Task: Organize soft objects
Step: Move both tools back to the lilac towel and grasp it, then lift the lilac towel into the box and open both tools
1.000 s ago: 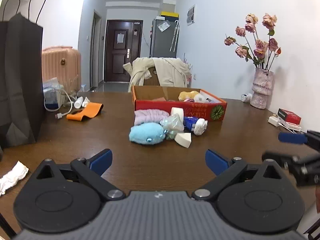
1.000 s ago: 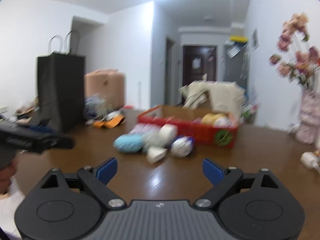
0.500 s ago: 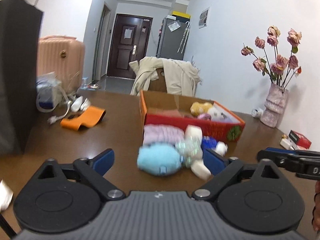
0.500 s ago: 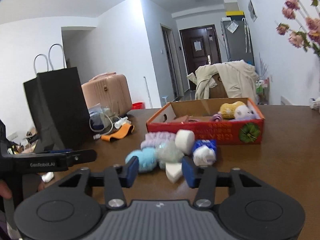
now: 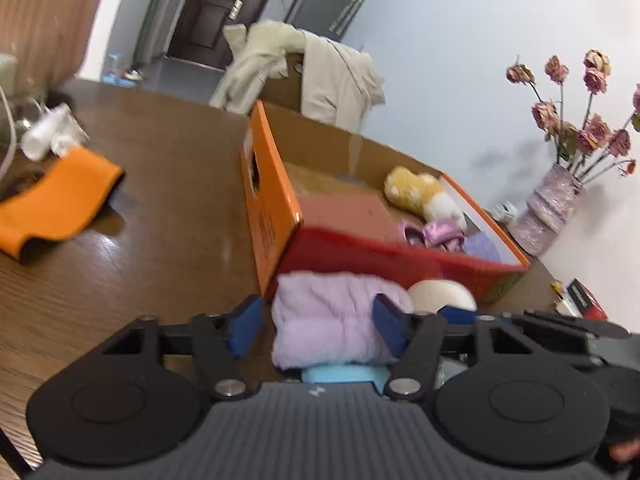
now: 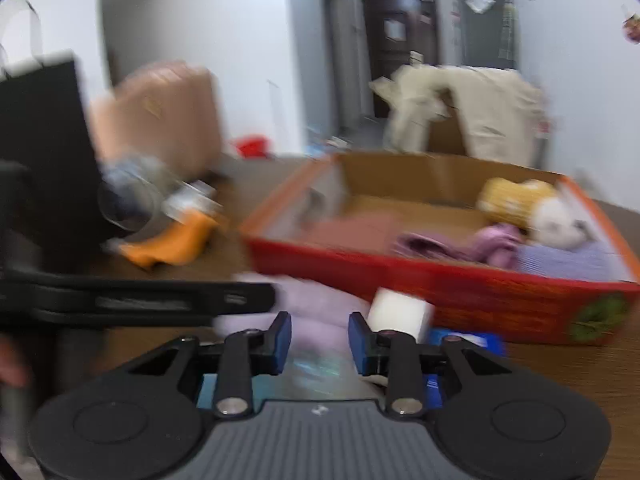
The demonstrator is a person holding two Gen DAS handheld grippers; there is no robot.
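A lilac fluffy towel (image 5: 328,316) lies in front of the red-orange cardboard box (image 5: 276,216). It sits between the fingers of my left gripper (image 5: 317,328), whose jaws are closing, and I see no pad pressing on it. A light blue plush (image 5: 340,374) shows just under the towel. My right gripper (image 6: 320,340) hovers over the same pile with its jaws narrow and closing. Blurred lilac towel (image 6: 316,320) and a clear wrapper (image 6: 314,368) show in its gap, gripped by neither pad. A white roll (image 6: 400,312) stands just to its right. The box (image 6: 440,292) holds a yellow plush (image 6: 516,196).
An orange band (image 5: 60,200) and white tubes (image 5: 44,136) lie at the left on the brown table (image 5: 160,220). A vase of roses (image 5: 556,208) and a small red box (image 5: 584,300) are at the right. A black paper bag (image 6: 40,140) stands at the left.
Both grippers have moved forward to the pile in front of the box, and both pairs of jaws have narrowed. The lilac towel now lies between the left fingers.
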